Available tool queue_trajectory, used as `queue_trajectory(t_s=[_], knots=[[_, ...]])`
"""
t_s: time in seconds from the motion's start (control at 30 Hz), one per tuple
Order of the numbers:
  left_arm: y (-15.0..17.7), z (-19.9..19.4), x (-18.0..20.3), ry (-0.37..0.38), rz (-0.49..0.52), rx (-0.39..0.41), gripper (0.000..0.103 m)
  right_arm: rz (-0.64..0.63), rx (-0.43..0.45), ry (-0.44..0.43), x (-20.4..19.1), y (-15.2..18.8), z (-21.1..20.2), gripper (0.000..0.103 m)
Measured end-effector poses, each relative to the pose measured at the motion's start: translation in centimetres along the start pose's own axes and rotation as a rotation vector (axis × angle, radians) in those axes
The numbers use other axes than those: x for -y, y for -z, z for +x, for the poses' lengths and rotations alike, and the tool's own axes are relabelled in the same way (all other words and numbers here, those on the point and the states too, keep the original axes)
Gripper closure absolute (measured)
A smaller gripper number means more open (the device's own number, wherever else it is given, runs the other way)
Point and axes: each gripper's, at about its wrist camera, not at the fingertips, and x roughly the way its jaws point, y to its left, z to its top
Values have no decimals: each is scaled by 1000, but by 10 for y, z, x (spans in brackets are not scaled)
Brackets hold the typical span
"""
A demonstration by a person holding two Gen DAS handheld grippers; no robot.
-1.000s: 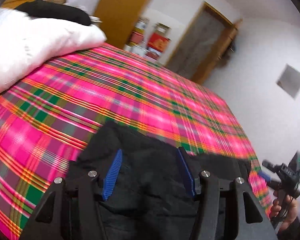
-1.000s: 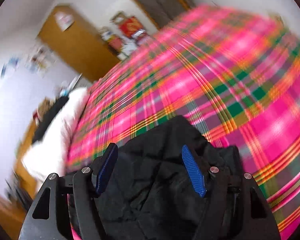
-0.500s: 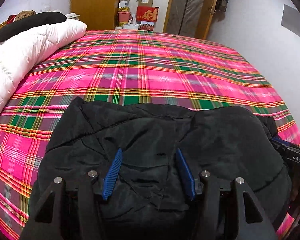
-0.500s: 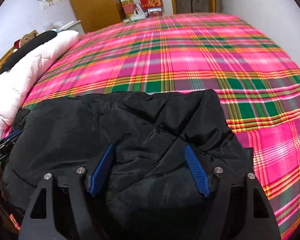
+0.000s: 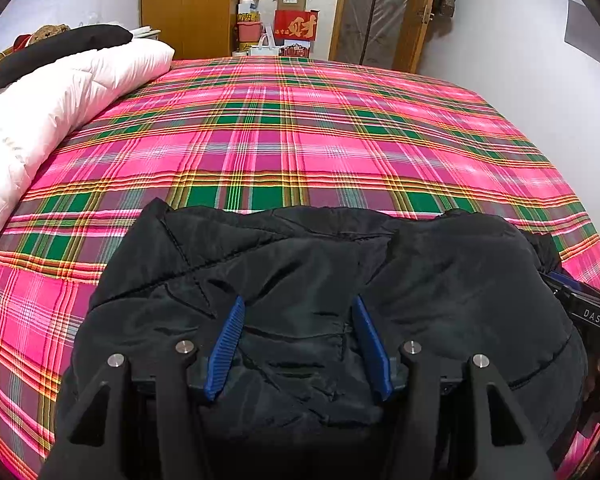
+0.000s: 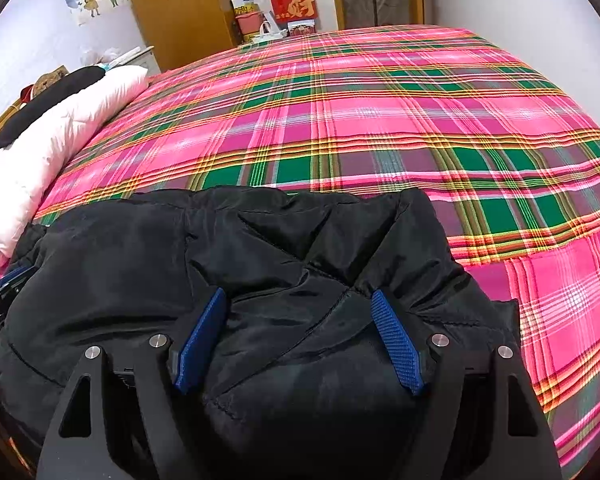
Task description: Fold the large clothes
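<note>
black jacket (image 5: 440, 280) near edge cropped, tool grip unclear
</note>
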Motion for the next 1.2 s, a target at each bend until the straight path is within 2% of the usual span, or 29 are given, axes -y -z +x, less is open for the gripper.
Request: queue_trajectory(t_s=[0.27, 0.37, 0.43, 0.5, 0.6, 0.67, 0.97, 1.2], knots=[[-2, 8, -10, 32, -20, 1, 43, -5, -54, 19, -2, -8, 3, 28], [-7, -3, -2, -22, 24, -2, 43, 5, -44, 43, -5, -11, -16, 28], [-13, -15, -1, -54, 50, 47, 43, -11, 20, 43, -9, -14, -37, 28], [-16, -22, -8, -86, 47, 87, 43, -23, 47, 41, -8, -17, -46, 28], [-13, -6, -29, -113, 0, 37, 43, -12, 19, 78, 7, -18, -28, 28], [-10, 3, -39, -98, -26, 23, 43, 6, -6, 96, 19, -15, -12, 28], [-3, 32, -50, -47, -77, 31, 41, 47, 6, 83, 33, -8, 17, 28], [3, 36, -48, -58, -73, 55, 41, 56, 24, 73, 35, -3, 22, 28]])
